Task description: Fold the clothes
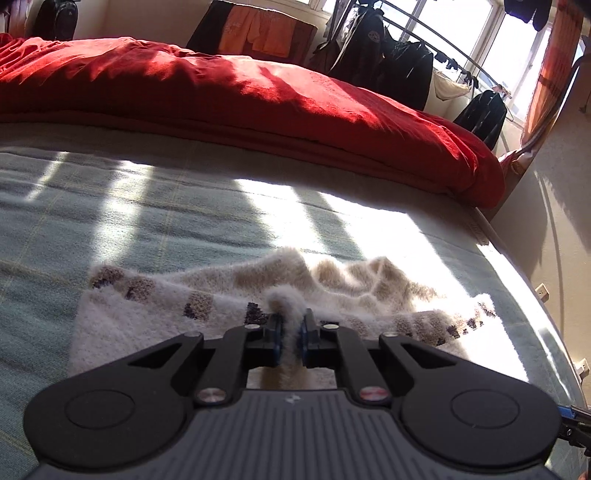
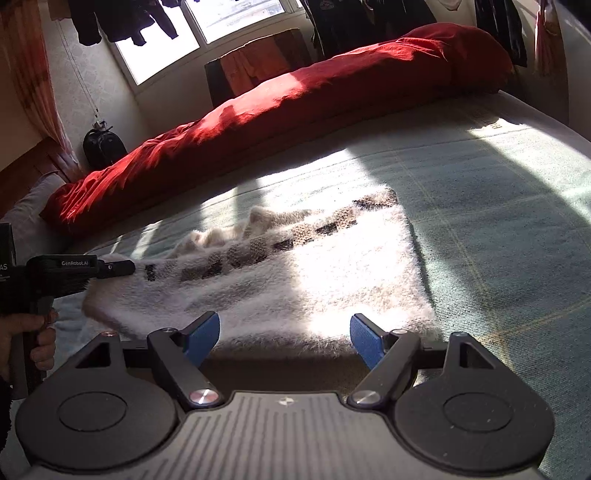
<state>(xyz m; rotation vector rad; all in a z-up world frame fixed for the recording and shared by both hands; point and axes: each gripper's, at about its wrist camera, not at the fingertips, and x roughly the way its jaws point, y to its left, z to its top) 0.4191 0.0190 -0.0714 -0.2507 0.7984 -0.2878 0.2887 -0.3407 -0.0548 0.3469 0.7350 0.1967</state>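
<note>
Black left gripper, nearest in the left wrist view: jaws pinched tight on a raised tuft of the fluffy white knitted sweater with brown and dark checked band. Fabric stands up between the blue pads and trails back under the gripper body.

Sweater lies spread on the pale green woven bed cover, near its front edge, partly in hard sunlight. Checked band runs across it; a beige rumpled part sits bunched on the far side.

Black right gripper: jaws wide apart, blue pads over the near hem of the sweater, nothing between them that they press on. Whether they touch the knit, cannot tell.

Right wrist view also shows the left gripper at the sweater's left end, held by a hand at the frame edge.

Surroundings: long red rumpled duvet rolled along the far side of the bed, well apart from the sweater. Behind it, dark jackets on a curved clothes rail, orange garments hanging, bright windows, orange curtain. Dark backpack by the wall.

Open bed cover lies between sweater and duvet.
</note>
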